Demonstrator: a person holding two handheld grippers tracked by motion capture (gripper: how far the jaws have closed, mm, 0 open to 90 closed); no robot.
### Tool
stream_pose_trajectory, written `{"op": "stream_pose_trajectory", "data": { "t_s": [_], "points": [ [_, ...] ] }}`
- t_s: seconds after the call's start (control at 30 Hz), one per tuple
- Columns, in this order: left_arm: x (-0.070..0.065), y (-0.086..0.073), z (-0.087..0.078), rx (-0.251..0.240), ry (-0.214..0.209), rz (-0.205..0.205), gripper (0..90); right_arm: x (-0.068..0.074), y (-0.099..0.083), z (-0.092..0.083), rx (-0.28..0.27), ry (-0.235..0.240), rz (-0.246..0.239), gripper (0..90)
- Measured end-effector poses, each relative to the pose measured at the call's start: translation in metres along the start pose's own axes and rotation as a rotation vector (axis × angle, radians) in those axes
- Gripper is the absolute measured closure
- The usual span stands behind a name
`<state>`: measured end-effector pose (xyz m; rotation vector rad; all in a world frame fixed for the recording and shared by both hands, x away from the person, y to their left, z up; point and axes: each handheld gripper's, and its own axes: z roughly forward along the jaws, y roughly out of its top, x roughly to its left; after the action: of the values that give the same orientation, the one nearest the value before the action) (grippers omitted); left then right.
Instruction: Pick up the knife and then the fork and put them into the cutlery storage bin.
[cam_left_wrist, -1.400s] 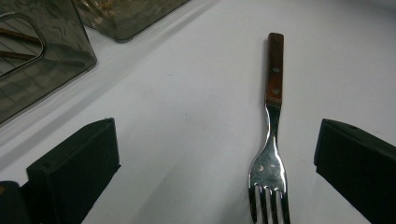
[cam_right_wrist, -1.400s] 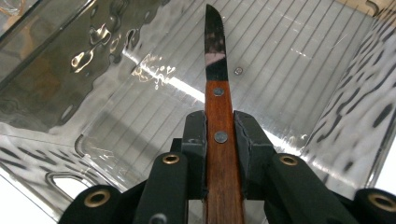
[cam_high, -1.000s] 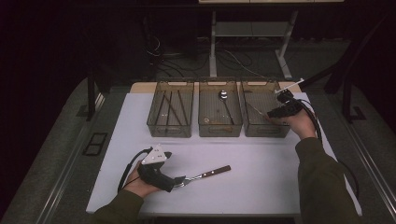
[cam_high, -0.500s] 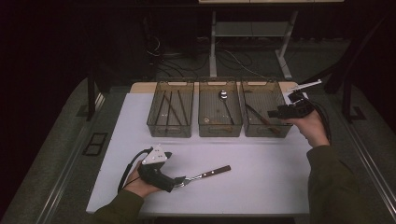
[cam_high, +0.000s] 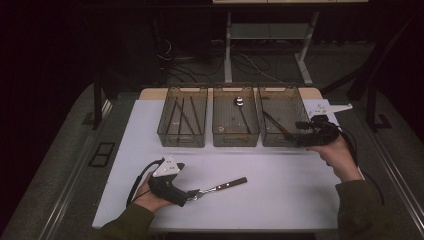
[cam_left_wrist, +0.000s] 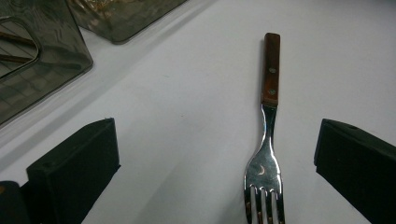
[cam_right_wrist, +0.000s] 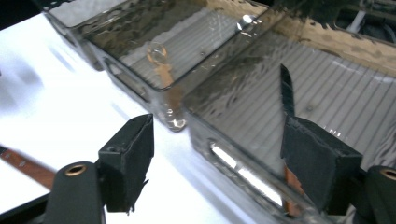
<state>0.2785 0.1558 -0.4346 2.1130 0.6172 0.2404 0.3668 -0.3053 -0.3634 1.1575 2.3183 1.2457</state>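
Note:
A fork (cam_high: 222, 186) with a wooden handle lies on the white table (cam_high: 280, 200). My left gripper (cam_high: 192, 195) rests low at its tine end. In the left gripper view the fork (cam_left_wrist: 267, 135) lies between the wide-apart jaws of the left gripper (cam_left_wrist: 215, 172), and neither pad touches it. My right gripper (cam_high: 300, 134) hovers at the front right corner of the right bin (cam_high: 295, 100). Its jaws have just been opening and hold nothing. A dark knife (cam_right_wrist: 286, 91) lies inside that bin, beyond the open right gripper (cam_right_wrist: 217, 158).
Three clear bins stand in a row at the back. The left bin (cam_high: 165, 131) holds thin sticks and the middle bin (cam_high: 221, 138) holds a spoon (cam_high: 239, 102). The fork's handle (cam_right_wrist: 23, 165) shows at the lower left of the right gripper view.
My right hand has drawn back from over the right bin toward the table's right side, and its jaws have spread. The left hand and the fork have stayed put.

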Motion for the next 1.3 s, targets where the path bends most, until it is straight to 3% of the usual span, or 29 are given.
{"op": "stream_pose_trajectory", "data": {
  "t_s": [0.2, 0.3, 0.47, 0.57, 0.87, 1.07, 1.3],
  "points": [
    [-0.001, 0.002, 0.0, -0.006, -0.001, -0.002, 0.0, 0.02, -0.025, -0.003, -0.02, 0.035, -0.008, 20.0],
    [-0.001, 0.003, 0.0, -0.011, 0.001, -0.001, 0.0, 0.028, -0.037, -0.004, -0.025, 0.025, -0.024, 19.7],
    [0.0, 0.005, 0.0, -0.009, 0.003, 0.001, 0.0, 0.041, -0.058, -0.006, -0.046, 0.063, -0.01, 18.7],
    [0.0, 0.006, 0.0, -0.008, 0.006, 0.004, 0.0, 0.049, -0.067, -0.007, -0.058, 0.059, -0.021, 18.7],
    [0.001, 0.012, 0.001, -0.009, 0.001, -0.002, 2.2, 0.06, -0.097, -0.005, -0.065, 0.066, -0.019, 17.0],
    [-0.002, 0.022, 0.008, -0.017, -0.036, -0.003, 11.8, 0.069, -0.107, -0.001, -0.033, 0.091, -0.034, 16.9],
    [-0.007, 0.036, 0.03, 0.022, -0.101, 0.033, 21.6, 0.071, -0.107, 0.002, -0.019, 0.094, -0.045, 16.9]
  ]
}}
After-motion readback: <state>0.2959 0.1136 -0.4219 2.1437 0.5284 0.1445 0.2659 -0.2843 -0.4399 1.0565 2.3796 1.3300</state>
